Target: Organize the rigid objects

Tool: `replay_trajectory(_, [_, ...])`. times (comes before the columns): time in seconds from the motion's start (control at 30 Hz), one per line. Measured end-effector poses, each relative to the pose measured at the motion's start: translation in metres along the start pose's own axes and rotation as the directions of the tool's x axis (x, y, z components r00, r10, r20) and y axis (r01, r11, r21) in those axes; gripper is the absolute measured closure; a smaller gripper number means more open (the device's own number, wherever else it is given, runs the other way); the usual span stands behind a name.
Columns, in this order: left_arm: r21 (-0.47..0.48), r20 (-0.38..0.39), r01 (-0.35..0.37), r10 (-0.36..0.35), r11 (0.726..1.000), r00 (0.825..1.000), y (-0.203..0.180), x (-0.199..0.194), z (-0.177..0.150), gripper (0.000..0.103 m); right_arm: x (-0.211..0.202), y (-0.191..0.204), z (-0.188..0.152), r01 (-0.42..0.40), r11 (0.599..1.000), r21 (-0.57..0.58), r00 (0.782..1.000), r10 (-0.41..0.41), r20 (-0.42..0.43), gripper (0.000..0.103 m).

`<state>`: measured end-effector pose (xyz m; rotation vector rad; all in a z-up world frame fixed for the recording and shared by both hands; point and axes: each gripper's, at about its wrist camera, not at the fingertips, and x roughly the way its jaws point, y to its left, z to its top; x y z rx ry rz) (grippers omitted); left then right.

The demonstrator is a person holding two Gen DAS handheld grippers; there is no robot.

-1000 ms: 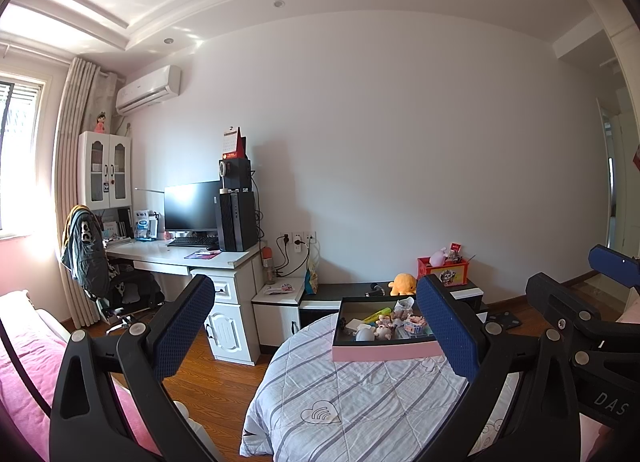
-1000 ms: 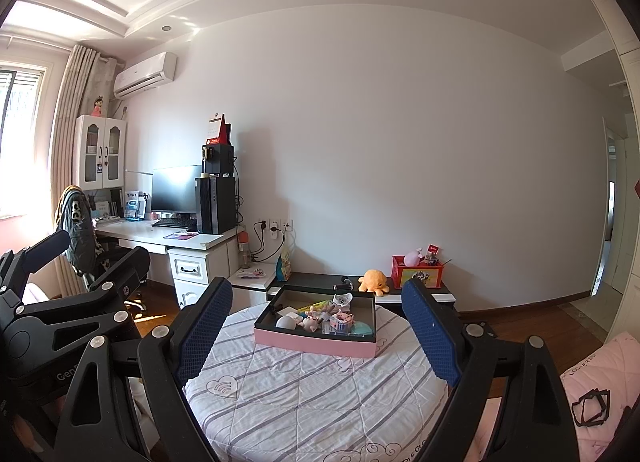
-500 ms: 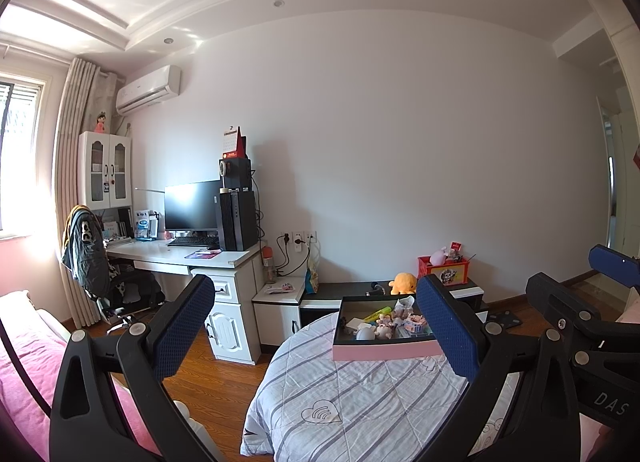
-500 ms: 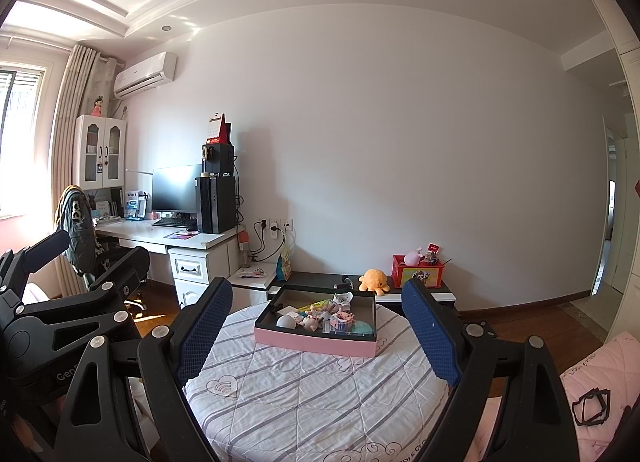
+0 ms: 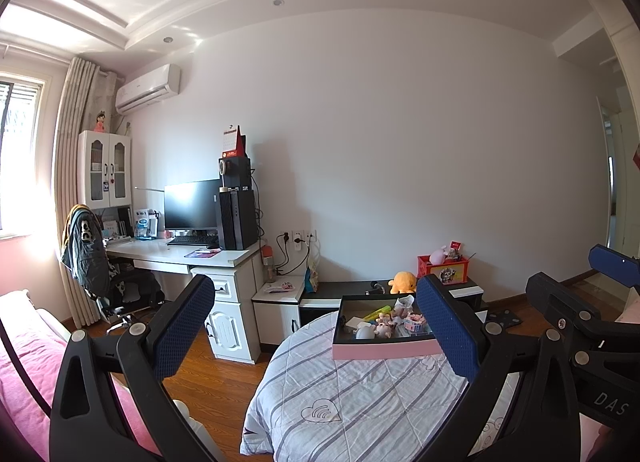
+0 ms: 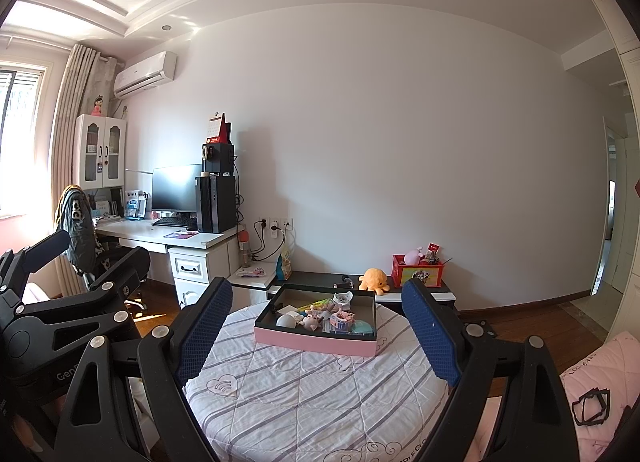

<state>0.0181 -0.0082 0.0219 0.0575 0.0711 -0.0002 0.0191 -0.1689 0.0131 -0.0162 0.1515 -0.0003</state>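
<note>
Both grippers hung in the air above the near side of a round worktop [image 6: 320, 394] covered with a white quilted cloth striped in grey, and neither held anything. The left gripper [image 5: 320, 326] had its jaws spread wide apart, blue pads facing each other across empty space; the right gripper [image 6: 316, 326] was the same — jaws wide apart, nothing between them. Toward the far side of the worktop sat a shallow pink box [image 6: 316, 332] with a dark inner lining, resting flat on the cloth and well apart from both grippers. Inside it lay a jumble of small toys [image 6: 320, 316]: a pale round piece at the left, small pinkish figurines in the middle, a yellow-green item toward the back, and a teal disc at the right — the finer details were too small to tell. From the left wrist view the box [image 5: 382, 348] appeared partly behind the right-hand pad. Beyond the worktop, an orange plush toy [image 6: 373, 278] and a red box [image 6: 418, 274] stood on a low dark cabinet [image 6: 320, 278] against the white wall, and a white desk [image 6: 168, 236] with a monitor [image 6: 176, 187] stood at the left.
</note>
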Motion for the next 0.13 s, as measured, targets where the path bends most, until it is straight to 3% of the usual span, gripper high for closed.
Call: replay_trajectory(0.13, [-0.001,-0.001,0.001,-0.001,1.0,1.0,0.0001,0.0,-0.0008,0.001,0.0002,-0.0003,0.0001,0.001,1.0,0.0,1.0,-0.001,-0.001,0.015])
